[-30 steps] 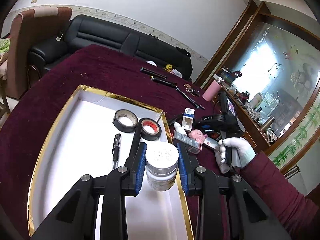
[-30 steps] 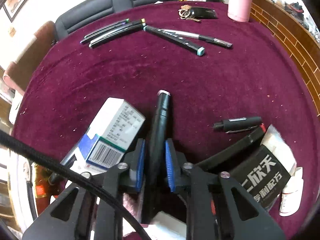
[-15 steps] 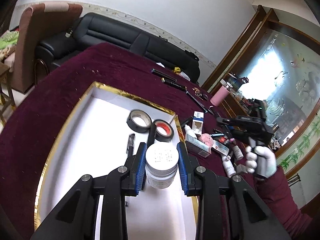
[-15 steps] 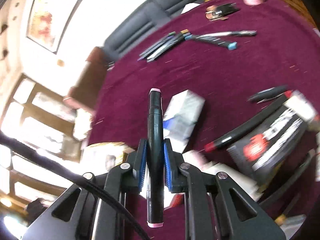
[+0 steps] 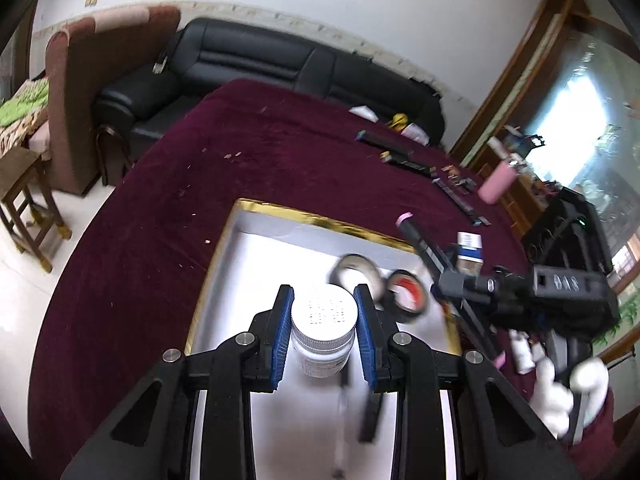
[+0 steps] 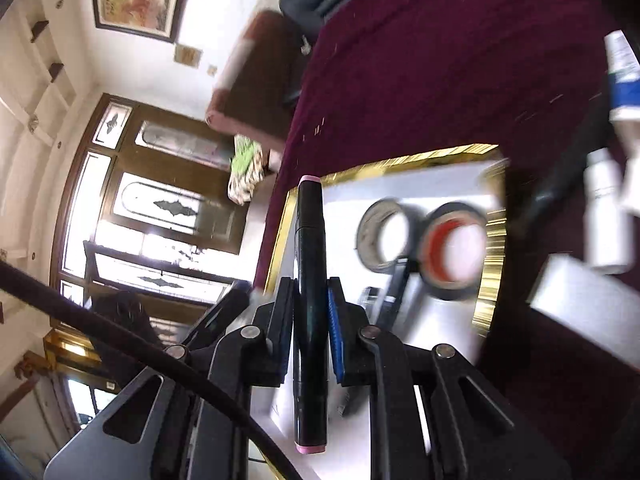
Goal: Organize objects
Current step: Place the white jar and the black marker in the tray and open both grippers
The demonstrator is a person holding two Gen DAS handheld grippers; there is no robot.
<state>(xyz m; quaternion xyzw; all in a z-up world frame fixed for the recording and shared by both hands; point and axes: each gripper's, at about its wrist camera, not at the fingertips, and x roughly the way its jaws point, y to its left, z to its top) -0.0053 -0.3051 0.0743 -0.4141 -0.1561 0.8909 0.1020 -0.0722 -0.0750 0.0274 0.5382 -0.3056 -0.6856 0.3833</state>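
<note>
left wrist view: the left gripper point(image 5: 322, 334) was pinching a white jar point(image 5: 323, 330) by its sides, both blue pads against the ribbed lid and body, jar upright and hanging over the near part of the gold-rimmed tray point(image 5: 212, 264). inside the tray, far right, lay two tape rolls side by side — a grey roll point(image 5: 354, 270) and a red-cored roll point(image 5: 405, 295). at the right the right gripper point(image 5: 448, 276), held by a white-gloved hand point(image 5: 568, 392), pointed left across the tray's right rim with a black marker point(image 5: 420, 240) sticking out, pink end leading. small boxes and bottles stayed on the maroon tablecloth point(image 5: 280, 152) right of the tray.

right wrist view: the jaws were pressed onto the marker's barrel near its middle, the marker lying along the fingers with a pink cap at each end. its far tip sat over the tray's far rim; whether it touched anything could not be told, the frame was blurred.

step in hand, judged: both items were being carried to the tray — placing not yet done. next move called for lowering the jar onto bare tray floor near of the tapes, then laying the marker flat, clear of jar and rolls, before releasing.
</note>
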